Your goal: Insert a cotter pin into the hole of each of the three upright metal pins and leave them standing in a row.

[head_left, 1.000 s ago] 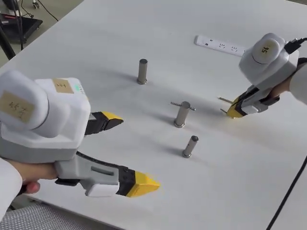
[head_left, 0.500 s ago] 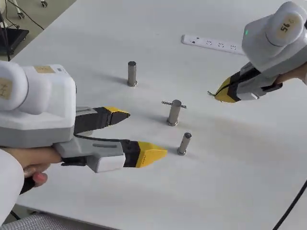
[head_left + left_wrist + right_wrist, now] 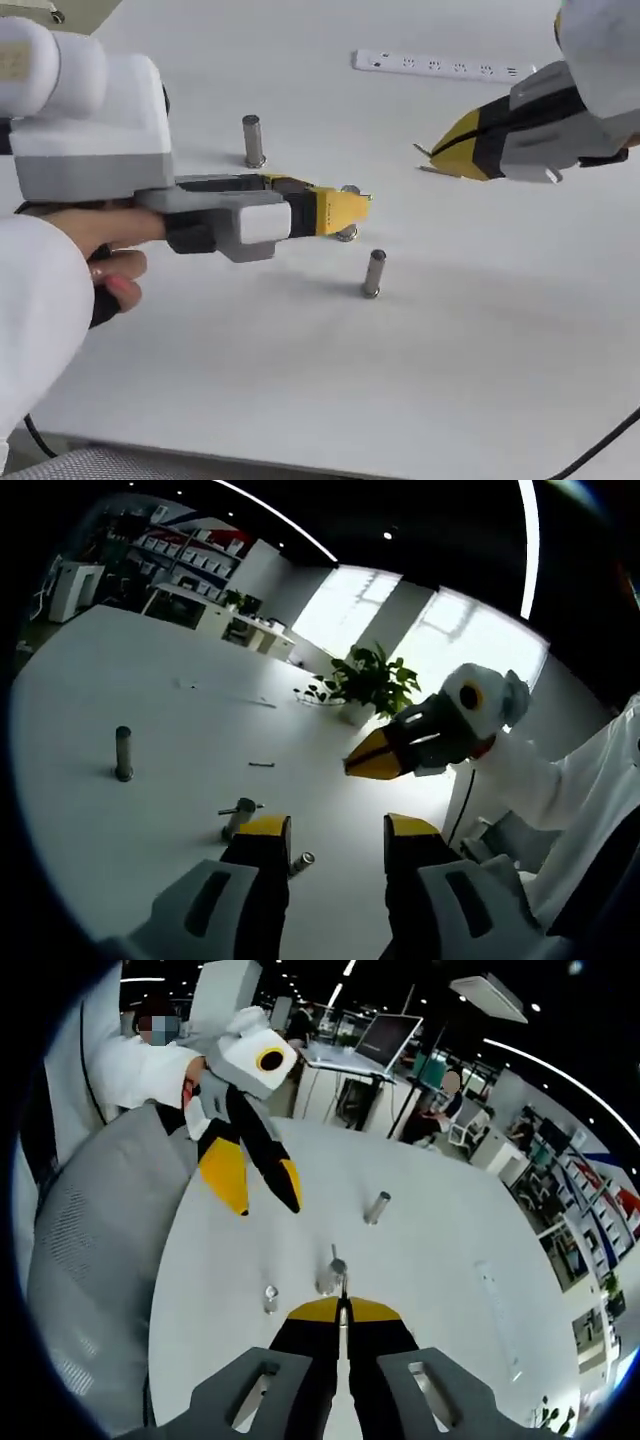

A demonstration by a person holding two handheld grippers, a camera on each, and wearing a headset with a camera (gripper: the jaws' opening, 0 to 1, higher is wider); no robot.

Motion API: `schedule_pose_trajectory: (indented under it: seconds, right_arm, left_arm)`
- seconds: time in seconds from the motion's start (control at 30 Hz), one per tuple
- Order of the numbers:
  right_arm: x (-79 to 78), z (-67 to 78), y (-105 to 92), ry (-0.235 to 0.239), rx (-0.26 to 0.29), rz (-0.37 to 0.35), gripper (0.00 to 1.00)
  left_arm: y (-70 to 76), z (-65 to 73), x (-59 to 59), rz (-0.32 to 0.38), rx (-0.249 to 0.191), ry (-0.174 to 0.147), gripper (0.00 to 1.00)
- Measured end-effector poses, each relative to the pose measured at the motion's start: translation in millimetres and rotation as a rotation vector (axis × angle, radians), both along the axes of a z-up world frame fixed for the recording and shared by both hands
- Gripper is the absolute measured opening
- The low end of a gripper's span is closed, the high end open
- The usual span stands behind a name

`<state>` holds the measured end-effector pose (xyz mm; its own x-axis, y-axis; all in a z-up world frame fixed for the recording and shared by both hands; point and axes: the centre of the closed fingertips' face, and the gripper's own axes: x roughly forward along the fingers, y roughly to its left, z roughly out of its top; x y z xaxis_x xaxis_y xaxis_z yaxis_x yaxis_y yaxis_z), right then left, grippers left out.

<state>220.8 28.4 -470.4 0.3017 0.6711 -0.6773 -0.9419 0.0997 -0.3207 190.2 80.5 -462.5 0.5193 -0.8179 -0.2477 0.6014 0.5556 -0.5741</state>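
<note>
- Your left gripper (image 3: 337, 828) had its jaws spread wide with nothing between them, the tips hanging just in front of the middle metal pin (image 3: 236, 822).
- That one already had a fitted cotter pin (image 3: 241, 806) crossways through its top.
- Your right gripper (image 3: 343, 1310) was pinched tight on a held cotter pin (image 3: 342, 1282), up off the white table (image 3: 480, 330) and apart from the row.
- The far metal pin (image 3: 253, 140) and near metal pin (image 3: 373, 273) stood upright either side of the middle one.
- A loose cotter pin (image 3: 262, 764) lay flat on the table beyond the row.
</note>
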Motion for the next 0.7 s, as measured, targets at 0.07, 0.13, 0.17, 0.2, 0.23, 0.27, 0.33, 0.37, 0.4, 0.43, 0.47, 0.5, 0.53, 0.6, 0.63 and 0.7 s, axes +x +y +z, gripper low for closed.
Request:
schedule_pose_trajectory:
  seconds: [0.07, 0.13, 0.17, 0.2, 0.23, 0.27, 0.33, 0.37, 0.4, 0.43, 0.47, 0.5, 0.53, 0.6, 0.63, 0.7]
  right_arm:
    - [-3.6, 1.0, -0.6, -0.01, 0.005, 0.004, 0.0]
    - [-9.5, 4.2, 0.3, -0.044, 0.011, 0.013, 0.0]
    - [-11.6, 4.5, 0.3, -0.054, 0.009, 0.017, 0.0]
    - [-10.9, 3.9, -0.2, -0.064, 0.003, 0.021, 0.0]
    - [-12.7, 3.3, -0.6, -0.073, -0.001, 0.025, 0.0]
    - [-15.0, 3.0, -0.3, -0.074, 0.001, 0.027, 0.0]
    - [-20.1, 2.1, 0.8, -0.081, 0.007, 0.028, 0.0]
    - [-22.1, 1.0, 1.0, -0.089, 0.002, 0.033, 0.0]
    - [-23.4, 0.5, 1.0, -0.099, 0.001, 0.033, 0.0]
    - [-24.8, -0.6, 0.6, -0.104, -0.005, 0.036, 0.0]
    - [-27.1, -1.3, 0.2, -0.101, -0.006, 0.037, 0.0]
    - [-28.5, -1.7, 0.1, -0.102, -0.004, 0.038, 0.0]
    - [-29.5, -1.1, 0.6, -0.102, -0.003, 0.037, 0.0]
    - [-30.4, -1.4, 0.3, -0.108, -0.007, 0.038, 0.0]
    - [-29.8, -0.7, 0.3, -0.117, -0.006, 0.039, 0.0]
    - [-27.3, -0.1, 0.3, -0.118, -0.008, 0.037, 0.0]
  left_arm:
    - [-6.0, 3.2, 0.7, -0.023, -0.002, 0.013, 0.3]
    - [-13.2, 6.4, 1.7, -0.047, -0.008, 0.024, 0.27]
    - [-16.3, 7.2, 1.9, -0.057, -0.01, 0.033, 0.26]
    - [-21.1, 7.2, 2.0, -0.07, -0.01, 0.047, 0.24]
    - [-19.8, 3.9, 7.0, -0.081, -0.006, 0.048, 0.23]
    - [-23.4, 3.4, 8.3, -0.097, -0.001, 0.042, 0.22]
    - [-25.4, 0.2, 15.7, -0.118, 0.009, 0.053, 0.17]
    - [-26.8, -1.7, 20.5, -0.127, 0.007, 0.067, 0.15]
    - [-28.8, -3.0, 21.4, -0.137, 0.005, 0.083, 0.14]
    - [-33.2, -2.4, 17.2, -0.142, 0.006, 0.086, 0.13]
    - [-35.9, -2.9, 15.6, -0.147, 0.008, 0.092, 0.12]
    - [-41.4, -2.6, 9.5, -0.16, 0.015, 0.089, 0.1]
    - [-44.4, -2.5, 7.4, -0.17, 0.012, 0.092, 0.08]
    - [-51.1, -0.5, -2.6, -0.189, -0.008, 0.124, 0.07]
    - [-53.6, -1.3, -5.7, -0.198, -0.012, 0.146, 0.07]
    - [-56.4, -3.3, -7.8, -0.207, 0.001, 0.146, 0.06]
